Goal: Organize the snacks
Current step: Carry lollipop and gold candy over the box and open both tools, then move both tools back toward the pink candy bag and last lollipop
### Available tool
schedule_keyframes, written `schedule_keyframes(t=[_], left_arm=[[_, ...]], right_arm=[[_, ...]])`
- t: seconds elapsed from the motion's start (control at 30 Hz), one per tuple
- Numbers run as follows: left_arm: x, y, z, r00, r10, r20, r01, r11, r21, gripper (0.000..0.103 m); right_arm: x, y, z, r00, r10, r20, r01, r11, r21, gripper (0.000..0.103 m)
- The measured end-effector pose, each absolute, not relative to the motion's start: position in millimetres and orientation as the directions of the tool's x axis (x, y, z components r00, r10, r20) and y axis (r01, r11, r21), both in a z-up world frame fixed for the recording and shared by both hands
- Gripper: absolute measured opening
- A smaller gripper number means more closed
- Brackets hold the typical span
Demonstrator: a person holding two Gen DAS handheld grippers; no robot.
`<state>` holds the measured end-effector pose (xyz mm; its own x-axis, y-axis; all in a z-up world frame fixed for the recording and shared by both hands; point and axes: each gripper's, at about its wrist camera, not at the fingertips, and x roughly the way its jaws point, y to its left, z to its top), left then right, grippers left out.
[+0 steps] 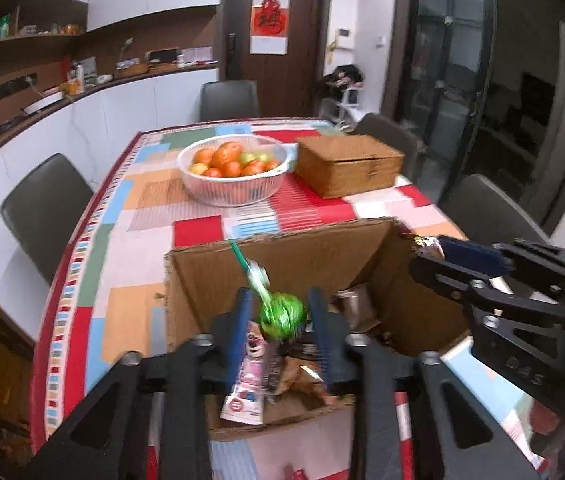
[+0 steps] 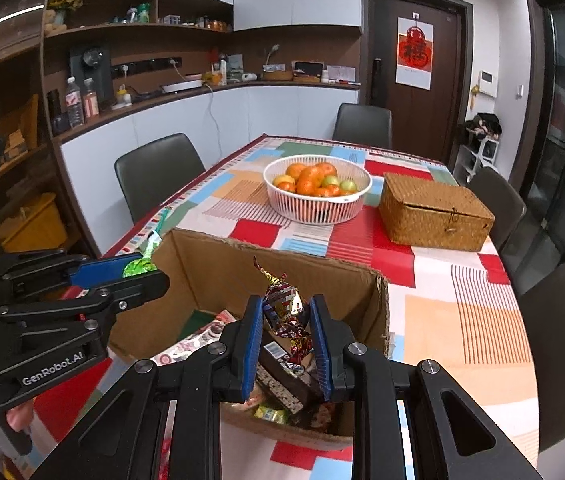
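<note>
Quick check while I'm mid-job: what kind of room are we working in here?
Most likely a home dining-kitchen: a table under a colourful patchwork tablecloth, a white slatted plastic basket of fruit, and a white-fronted counter with bottles and sockets.

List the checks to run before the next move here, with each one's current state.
1. Right tongs shut on foil candy: ok.
2. Left tongs gripping green candy: not ok, pads look clear of it.
3. Foil candy above cardboard box opening: ok.
4. Green candy above the opening: cannot tell.
5. Room left in box: ok.
6. Tongs apart from each other: ok.
</note>
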<state>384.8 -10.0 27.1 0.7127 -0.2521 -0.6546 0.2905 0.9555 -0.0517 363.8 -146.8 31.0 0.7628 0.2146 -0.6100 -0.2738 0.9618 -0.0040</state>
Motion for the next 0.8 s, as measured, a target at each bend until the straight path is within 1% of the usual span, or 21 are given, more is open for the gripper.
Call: schedule_keyframes(t=[0.03, 0.07, 0.1, 0.27, 0.37, 0.43, 0.57, 0.6, 0.67, 0.8], left_arm=[[384, -10, 27, 0.720, -0.237, -0.652, 0.279, 0.959, -0.040, 0.053], [383, -9, 27, 0.724, -0.236, -0.648, 0.278, 0.960, -0.039, 0.055], [379, -8, 27, 0.726, -0.235, -0.647, 0.277, 0.960, -0.038, 0.055], [359, -2, 34, 0.738, -0.237, -0.632, 0.286, 0.958, -0.025, 0.055], [341, 1, 41, 0.749, -0.243, -0.616, 0.297, 0.955, -0.016, 0.058], [332, 3, 44, 0.757, -0.243, -0.607, 0.301, 0.953, -0.006, 0.059], [306, 7, 46, 0.771, -0.231, -0.593, 0.314, 0.949, 0.038, 0.060], [301, 8, 45, 0.773, -0.230, -0.592, 0.318, 0.947, 0.048, 0.060], [290, 9, 41, 0.771, -0.227, -0.596, 0.331, 0.941, 0.070, 0.062], [274, 11, 29, 0.752, -0.221, -0.621, 0.357, 0.929, 0.101, 0.063]], right_arm=[[366, -147, 31, 0.761, 0.213, -0.613, -0.271, 0.963, -0.003, 0.030], [367, -148, 30, 0.756, 0.208, -0.621, -0.265, 0.964, 0.000, 0.035], [368, -149, 29, 0.754, 0.205, -0.624, -0.257, 0.966, 0.007, 0.043], [357, -151, 32, 0.771, 0.179, -0.611, -0.233, 0.972, -0.010, 0.043], [343, -149, 37, 0.782, 0.179, -0.597, -0.235, 0.972, -0.016, 0.044], [334, -147, 40, 0.786, 0.181, -0.591, -0.238, 0.971, -0.019, 0.050], [312, -142, 43, 0.797, 0.183, -0.575, -0.245, 0.969, -0.032, 0.051], [306, -141, 43, 0.799, 0.184, -0.573, -0.245, 0.969, -0.031, 0.052], [297, -139, 42, 0.798, 0.186, -0.573, -0.247, 0.969, -0.029, 0.056], [282, -137, 36, 0.792, 0.185, -0.581, -0.249, 0.968, -0.032, 0.056]])
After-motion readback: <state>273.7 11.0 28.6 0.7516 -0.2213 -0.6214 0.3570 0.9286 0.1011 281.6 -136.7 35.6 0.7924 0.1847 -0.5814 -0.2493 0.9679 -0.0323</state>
